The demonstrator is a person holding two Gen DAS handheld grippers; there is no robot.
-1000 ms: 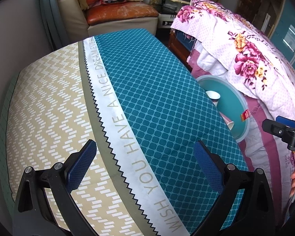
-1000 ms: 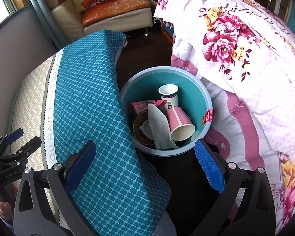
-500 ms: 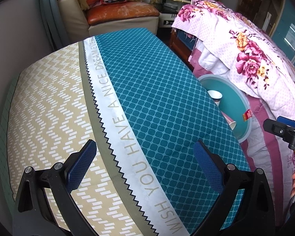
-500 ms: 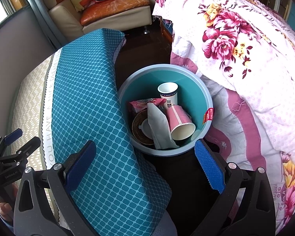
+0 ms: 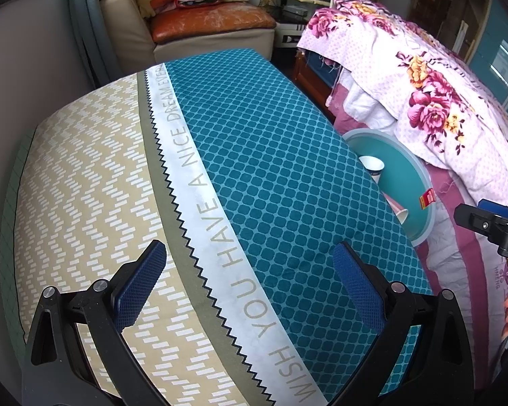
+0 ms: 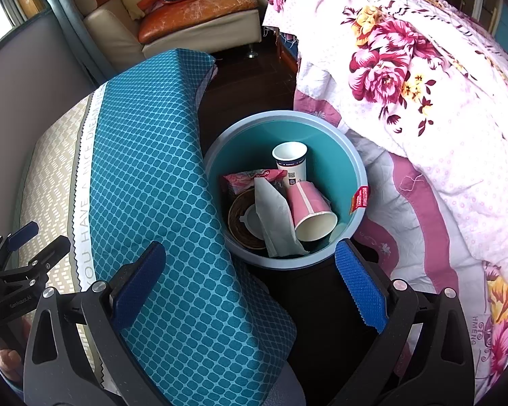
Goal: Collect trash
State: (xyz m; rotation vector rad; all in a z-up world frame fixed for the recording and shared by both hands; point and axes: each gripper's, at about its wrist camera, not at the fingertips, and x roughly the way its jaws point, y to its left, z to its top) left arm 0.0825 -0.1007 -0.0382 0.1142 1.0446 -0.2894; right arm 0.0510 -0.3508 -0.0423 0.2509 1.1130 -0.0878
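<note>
A round teal trash bin (image 6: pixel 332 142) stands on the dark floor between the table and the bed. Inside it lie a white paper cup (image 6: pixel 289 160), a pink paper cup (image 6: pixel 310 208) on its side, a crumpled white paper (image 6: pixel 276 216), a pink wrapper (image 6: pixel 245 179) and a brown lid or bowl (image 6: pixel 242 221). My right gripper (image 6: pixel 250 284) hangs open just in front of the bin with nothing between its fingers. My left gripper (image 5: pixel 250 284) is open over the cloth-covered table (image 5: pixel 271 176), holding nothing. The bin (image 5: pixel 406 176) peeks out past the table's right edge in the left wrist view.
The table wears a teal and beige cloth (image 6: pixel 145 169) with printed lettering. A bed with a floral quilt (image 6: pixel 423 77) crowds the bin on the right. A beige sofa with an orange cushion (image 6: pixel 196 10) stands at the back. Dark floor (image 6: pixel 247 77) runs between them.
Both grippers stay open and empty. The views shift only slightly: the bin sits a little lower and closer in the right wrist view.
</note>
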